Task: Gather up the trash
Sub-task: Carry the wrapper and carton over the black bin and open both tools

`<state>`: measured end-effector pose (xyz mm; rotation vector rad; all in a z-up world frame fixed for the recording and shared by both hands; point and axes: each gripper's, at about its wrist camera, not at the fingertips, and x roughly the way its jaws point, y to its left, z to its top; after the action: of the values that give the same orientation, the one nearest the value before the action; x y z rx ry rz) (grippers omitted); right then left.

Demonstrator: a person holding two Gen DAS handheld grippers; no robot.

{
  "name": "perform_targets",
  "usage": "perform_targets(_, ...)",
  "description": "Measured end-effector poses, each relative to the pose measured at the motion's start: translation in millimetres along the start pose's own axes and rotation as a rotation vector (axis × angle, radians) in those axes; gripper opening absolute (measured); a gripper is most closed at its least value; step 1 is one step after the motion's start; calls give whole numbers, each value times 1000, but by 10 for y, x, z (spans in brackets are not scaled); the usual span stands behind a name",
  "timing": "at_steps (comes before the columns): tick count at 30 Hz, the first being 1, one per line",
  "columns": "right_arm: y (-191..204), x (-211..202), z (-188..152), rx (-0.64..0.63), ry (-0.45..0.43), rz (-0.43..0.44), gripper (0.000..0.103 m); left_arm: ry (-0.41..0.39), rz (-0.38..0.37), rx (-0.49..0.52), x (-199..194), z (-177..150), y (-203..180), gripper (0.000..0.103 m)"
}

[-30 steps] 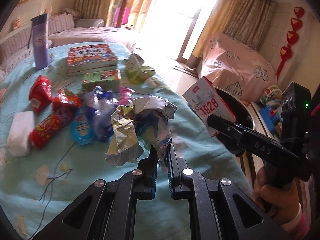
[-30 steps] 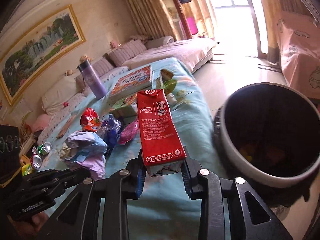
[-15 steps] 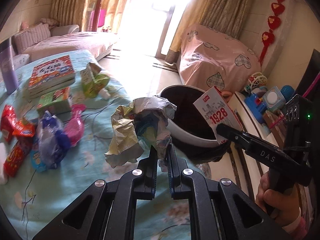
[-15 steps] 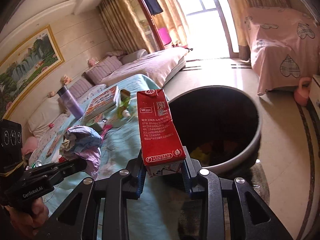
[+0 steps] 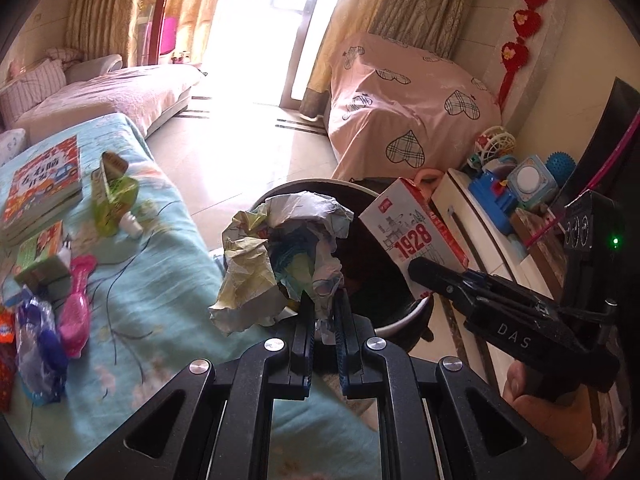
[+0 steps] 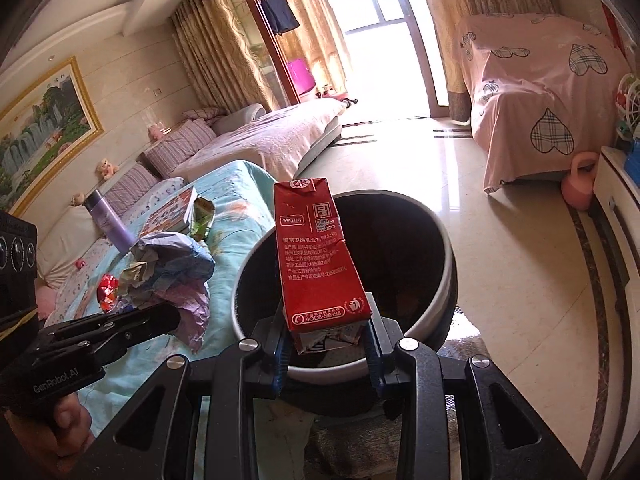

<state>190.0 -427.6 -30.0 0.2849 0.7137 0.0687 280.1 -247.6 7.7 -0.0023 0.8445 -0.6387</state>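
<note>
My left gripper (image 5: 323, 312) is shut on a crumpled paper wad (image 5: 280, 256), which hangs at the near rim of the round dark trash bin (image 5: 416, 312). In the right wrist view the same wad (image 6: 172, 268) shows at the left, just short of the bin (image 6: 444, 280), pinched by the left gripper (image 6: 168, 320). My right gripper (image 6: 326, 336) is shut on a red milk carton (image 6: 316, 256), held upright over the bin's opening. From the left wrist view the carton (image 5: 412, 232) shows its white side, with the right gripper (image 5: 416, 270) clamped on its lower end.
The turquoise-covered table (image 5: 152, 280) carries books (image 5: 40, 188), a green pouch (image 5: 112, 196), a pink brush (image 5: 76, 312) and wrappers (image 5: 36, 352). A purple flask (image 6: 108, 220) stands farther back. A white cabinet with toys (image 5: 492, 216) lies right of the bin. A person's hand (image 5: 552, 412) grips the right tool.
Both grippers have swung from over the table toward the bin. The carton now hangs over the bin's opening and the paper wad has reached the bin's rim. Neither grip has changed.
</note>
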Motion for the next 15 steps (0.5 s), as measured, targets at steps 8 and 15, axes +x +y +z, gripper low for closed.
perform_targets(8,-88,133,131,1,22,-20,32,26,-3,17,365,229,-76,8)
perform_targets(15,-138,247,178,-5,43,-40,32,64,3,17,609,289,-141,17)
